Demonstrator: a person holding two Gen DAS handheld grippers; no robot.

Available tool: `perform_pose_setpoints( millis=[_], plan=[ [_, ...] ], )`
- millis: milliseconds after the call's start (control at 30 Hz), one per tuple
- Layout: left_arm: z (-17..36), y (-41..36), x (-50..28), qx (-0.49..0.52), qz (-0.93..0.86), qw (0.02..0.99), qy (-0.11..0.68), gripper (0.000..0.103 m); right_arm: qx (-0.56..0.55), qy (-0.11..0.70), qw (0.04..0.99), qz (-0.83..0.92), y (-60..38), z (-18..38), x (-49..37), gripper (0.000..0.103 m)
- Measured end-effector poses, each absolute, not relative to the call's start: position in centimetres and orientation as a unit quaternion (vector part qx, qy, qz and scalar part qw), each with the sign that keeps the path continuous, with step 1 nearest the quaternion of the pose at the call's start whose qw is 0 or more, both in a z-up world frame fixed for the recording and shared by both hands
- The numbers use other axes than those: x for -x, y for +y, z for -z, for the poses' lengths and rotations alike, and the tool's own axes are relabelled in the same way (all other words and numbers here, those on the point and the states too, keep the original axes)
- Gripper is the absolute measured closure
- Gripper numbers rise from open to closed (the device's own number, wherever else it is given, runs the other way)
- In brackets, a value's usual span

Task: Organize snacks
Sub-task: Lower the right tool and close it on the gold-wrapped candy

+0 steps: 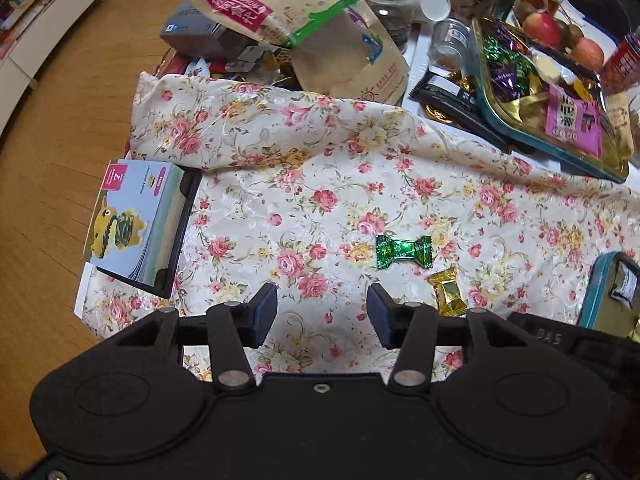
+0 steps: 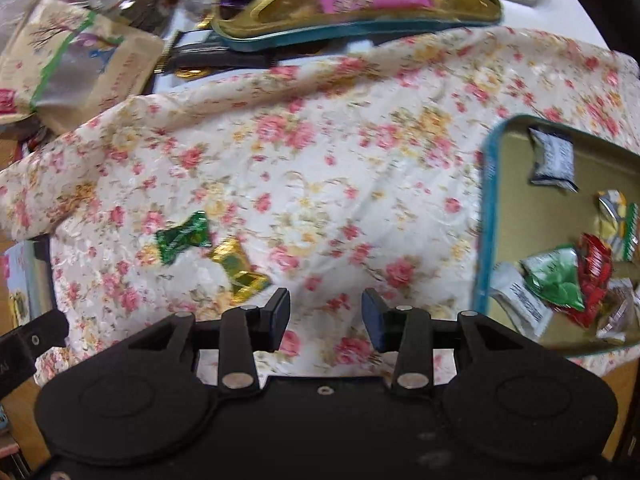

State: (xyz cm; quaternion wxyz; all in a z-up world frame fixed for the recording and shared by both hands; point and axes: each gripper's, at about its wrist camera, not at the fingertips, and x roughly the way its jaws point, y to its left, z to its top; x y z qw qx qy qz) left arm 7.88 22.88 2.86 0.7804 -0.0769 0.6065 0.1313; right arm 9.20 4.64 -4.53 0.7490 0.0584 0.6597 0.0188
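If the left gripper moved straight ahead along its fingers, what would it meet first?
Probably only the floral cloth: the open left gripper aims at bare fabric. The green candy and gold candy lie just right of that line, though depth is unclear.

The cloth [image 1: 360, 184] is cream with pink and yellow roses. On it lie a shiny green candy [image 1: 403, 251] and a gold candy [image 1: 447, 290]. The tin [image 2: 486, 216] at the cloth's right edge has a teal rim, its inside seemingly dull gold.
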Motion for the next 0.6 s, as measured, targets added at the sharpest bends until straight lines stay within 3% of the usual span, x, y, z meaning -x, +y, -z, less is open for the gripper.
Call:
perform_pose_setpoints(
  millis=[600],
  plan=[
    [-5.8, 25.4, -8.0, 0.149, -0.110, 0.797, 0.574, 0.046, -0.027, 0.618, 0.781, -0.088, 11.2, 8.1, -9.0, 0.061]
  ],
)
